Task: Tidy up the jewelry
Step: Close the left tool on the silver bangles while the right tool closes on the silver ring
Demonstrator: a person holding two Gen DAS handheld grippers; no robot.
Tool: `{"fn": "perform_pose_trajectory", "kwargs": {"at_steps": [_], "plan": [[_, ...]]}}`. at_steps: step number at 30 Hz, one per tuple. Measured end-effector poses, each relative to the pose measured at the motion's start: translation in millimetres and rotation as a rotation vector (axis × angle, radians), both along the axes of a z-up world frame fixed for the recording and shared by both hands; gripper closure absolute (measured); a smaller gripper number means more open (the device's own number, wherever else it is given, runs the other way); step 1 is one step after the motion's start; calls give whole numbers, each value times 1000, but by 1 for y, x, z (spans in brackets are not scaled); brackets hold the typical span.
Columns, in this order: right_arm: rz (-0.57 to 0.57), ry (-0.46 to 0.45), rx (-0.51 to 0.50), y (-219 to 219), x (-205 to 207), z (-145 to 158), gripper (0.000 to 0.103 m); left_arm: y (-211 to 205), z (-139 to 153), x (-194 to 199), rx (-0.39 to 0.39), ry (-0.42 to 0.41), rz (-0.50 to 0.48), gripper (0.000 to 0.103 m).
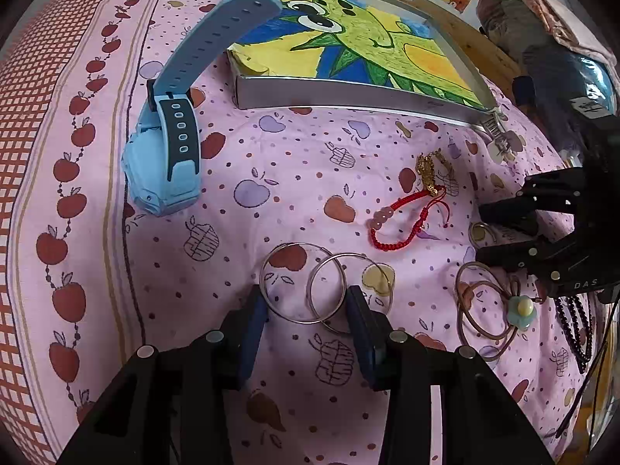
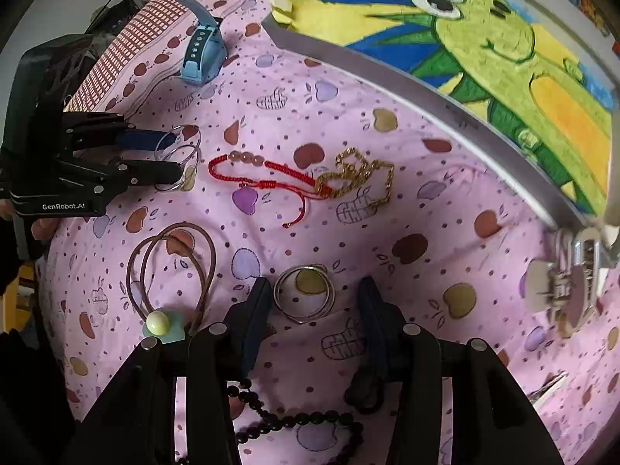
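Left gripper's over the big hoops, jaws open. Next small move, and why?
Probably ease the left gripper slightly lower and close it on the two large silver hoops. They overlap on the pink bedsheet, lying between the open jaws, and nothing is gripped yet. The box beyond looks like the likely drop spot.

My left gripper (image 1: pixel 306 306) sat low with its 2 blue-padded fingers (image 1: pixel 252 333) spread wide apart, pointing forward, nothing pinched between them. My right gripper (image 2: pixel 314 302) was held the same way, its 2 fingers (image 2: pixel 372 321) parted and level. From the right wrist view, my left gripper reached in from the left edge, jaws open sideways. A bit of my hand (image 2: pixel 40 228) showed beneath its black body.
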State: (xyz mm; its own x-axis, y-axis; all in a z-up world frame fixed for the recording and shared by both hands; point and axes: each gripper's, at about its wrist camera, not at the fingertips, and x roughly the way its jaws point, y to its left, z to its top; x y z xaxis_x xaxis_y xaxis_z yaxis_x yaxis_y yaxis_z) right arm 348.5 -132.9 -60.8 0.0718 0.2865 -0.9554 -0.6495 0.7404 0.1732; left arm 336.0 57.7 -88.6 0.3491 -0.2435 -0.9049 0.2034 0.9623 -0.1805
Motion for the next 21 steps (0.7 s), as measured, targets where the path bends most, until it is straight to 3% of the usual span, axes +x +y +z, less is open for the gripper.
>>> {"fn": "perform_pose_trajectory", "kwargs": {"at_steps": [4, 12, 13, 14, 15, 21], "plan": [[-17, 16, 24, 2, 5, -2, 75, -2, 1, -2, -15, 2, -3, 64], [-83, 9, 74, -9, -3, -5, 75, 3, 2, -4, -49, -2, 26, 65], [-95, 11, 86, -11, -5, -6, 75, 4, 2, -5, -59, -5, 33, 66], [-103, 12, 94, -12, -5, -7, 75, 4, 3, -6, -64, -7, 37, 91], [-106, 10, 100, -17, -5, -5, 75, 6, 4, -7, -65, -7, 42, 97], [-121, 13, 131, -28, -9, -3, 75, 12, 4, -9, -102, -12, 63, 98]]}}
